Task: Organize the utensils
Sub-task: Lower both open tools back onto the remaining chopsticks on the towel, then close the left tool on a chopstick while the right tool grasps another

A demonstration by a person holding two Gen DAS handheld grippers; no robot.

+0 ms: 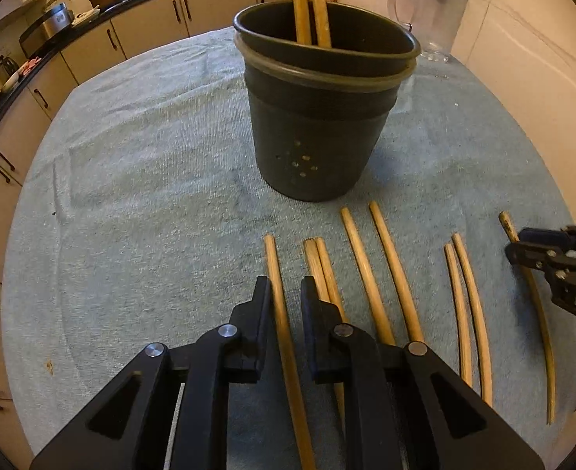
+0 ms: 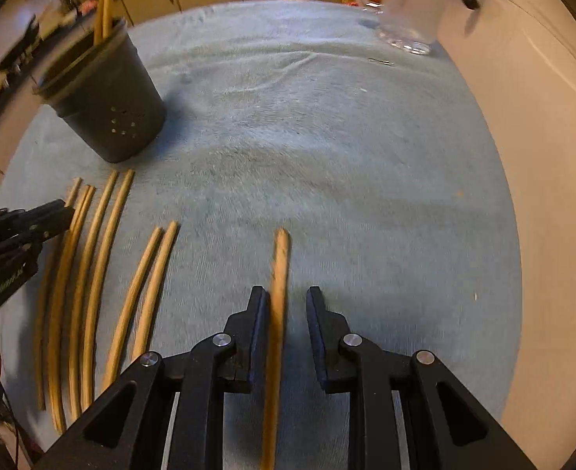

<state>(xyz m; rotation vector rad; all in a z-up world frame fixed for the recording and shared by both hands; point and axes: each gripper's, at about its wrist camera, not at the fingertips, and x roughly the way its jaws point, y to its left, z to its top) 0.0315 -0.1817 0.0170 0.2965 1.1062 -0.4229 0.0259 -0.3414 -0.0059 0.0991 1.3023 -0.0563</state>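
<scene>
Several wooden chopsticks lie side by side on a blue-grey cloth [image 1: 151, 196]. A black perforated holder [image 1: 319, 129] [image 2: 111, 105] stands behind them with two chopsticks [image 1: 311, 4] upright in it. My left gripper [image 1: 285, 284] points down over the leftmost chopstick [image 1: 274, 258], which lies between its narrowly parted fingers, close against the left one. My right gripper [image 2: 286, 293] straddles the rightmost chopstick [image 2: 280, 258] the same way, with a gap on its right side. Each gripper shows at the edge of the other view: the right gripper [image 1: 523, 243] and the left gripper [image 2: 58, 211].
A clear glass pitcher [image 1: 425, 8] [image 2: 409, 8] stands at the far edge of the cloth. A pale tiled wall [image 1: 523, 78] rises to the right. Kitchen cabinets [image 1: 92, 43] with a cluttered dark counter run behind and to the left.
</scene>
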